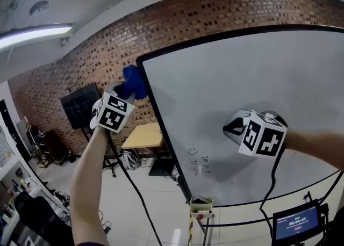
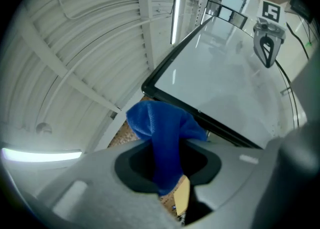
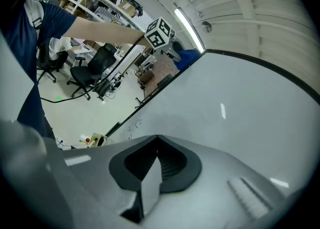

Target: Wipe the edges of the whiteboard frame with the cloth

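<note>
A large whiteboard (image 1: 236, 94) with a black frame (image 1: 161, 127) stands upright before a brick wall. My left gripper (image 1: 128, 86) is raised to the frame's top left corner, shut on a blue cloth (image 1: 134, 81) that bunches out past the jaws against that corner. In the left gripper view the blue cloth (image 2: 162, 133) hangs between the jaws just below the frame's corner (image 2: 150, 90). My right gripper (image 1: 234, 128) floats in front of the board's middle, shut and holding nothing; its jaws (image 3: 156, 145) point at the white surface (image 3: 235, 118).
Small marker scribbles (image 1: 198, 160) sit low on the board. A yellow table (image 1: 144, 135) and a dark screen on a stand (image 1: 80, 105) stand behind at the left. A monitor (image 1: 294, 222) and a small box (image 1: 201, 206) are below the board. Cables trail from both grippers.
</note>
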Demonstrator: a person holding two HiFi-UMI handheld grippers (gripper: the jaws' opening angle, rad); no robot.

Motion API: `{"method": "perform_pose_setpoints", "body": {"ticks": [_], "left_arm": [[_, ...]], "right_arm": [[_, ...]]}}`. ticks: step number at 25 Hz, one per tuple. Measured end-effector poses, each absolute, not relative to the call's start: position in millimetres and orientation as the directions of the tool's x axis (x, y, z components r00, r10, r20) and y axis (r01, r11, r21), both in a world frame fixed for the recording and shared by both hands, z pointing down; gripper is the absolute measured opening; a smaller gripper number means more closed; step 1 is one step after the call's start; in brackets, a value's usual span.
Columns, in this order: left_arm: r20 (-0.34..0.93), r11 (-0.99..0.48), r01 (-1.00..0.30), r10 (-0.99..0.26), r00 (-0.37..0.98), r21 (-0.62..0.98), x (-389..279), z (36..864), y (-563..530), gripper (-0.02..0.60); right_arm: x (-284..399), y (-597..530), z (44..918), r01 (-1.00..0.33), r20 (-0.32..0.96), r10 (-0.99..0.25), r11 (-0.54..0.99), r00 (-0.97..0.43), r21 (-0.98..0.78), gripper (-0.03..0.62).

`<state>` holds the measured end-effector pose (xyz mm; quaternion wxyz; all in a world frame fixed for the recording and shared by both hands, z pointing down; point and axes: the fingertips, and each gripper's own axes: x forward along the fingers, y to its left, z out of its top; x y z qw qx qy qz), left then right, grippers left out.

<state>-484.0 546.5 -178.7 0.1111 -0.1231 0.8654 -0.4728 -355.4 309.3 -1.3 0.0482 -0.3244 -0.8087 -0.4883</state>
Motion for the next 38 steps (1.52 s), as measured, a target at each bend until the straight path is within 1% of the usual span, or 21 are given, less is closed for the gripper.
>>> {"method": "perform_pose_setpoints", "body": {"ticks": [7,13,18,22,27,32,38], "left_arm": [[-0.086,0.578,-0.111,-0.301,-0.95,-0.808,-476.6,-204.5,547.2,0.106],[-0.116,0.545,-0.035,-0.24,-0.964,-0.837,-472.3,-211.1,561.7,0.106],[-0.162,0.573,-0.013,-0.253,-0.954,-0.819,-455.8,-234.6,560.2,0.104],[-0.198,0.503,0.062,-0.223,-0.954,-0.862,-453.7,-257.2,561.1,0.104],[-0.245,0.489,0.084,-0.277,-0.929,-0.868,-440.0,-283.9,544.2,0.104],[-0.232,0.381,0.114,-0.277,-0.932,-0.917,-436.4,-292.4,509.7,0.104],[-0.189,0.303,0.081,-0.347,-0.919,-0.95,-424.2,-291.3,445.4,0.104]], "right_arm": [[-344.6,305.6,-33.2,0.531,0.316,0.526,0.327,-0.79,0.782,0.009],[-340.2,318.2,-53.8,0.492,0.259,0.555,0.322,-0.79,0.809,0.009],[-333.7,339.3,-76.3,0.459,0.216,0.587,0.303,-0.78,0.835,0.009],[-328.2,351.7,-84.0,0.445,0.199,0.609,0.282,-0.768,0.85,0.009],[-328.9,335.4,-86.7,0.435,0.183,0.603,0.303,-0.776,0.848,0.009],[-335.8,295.4,-81.3,0.443,0.187,0.578,0.341,-0.795,0.829,0.009],[-328.8,268.3,-66.0,0.461,0.191,0.573,0.372,-0.797,0.806,0.009]]}}
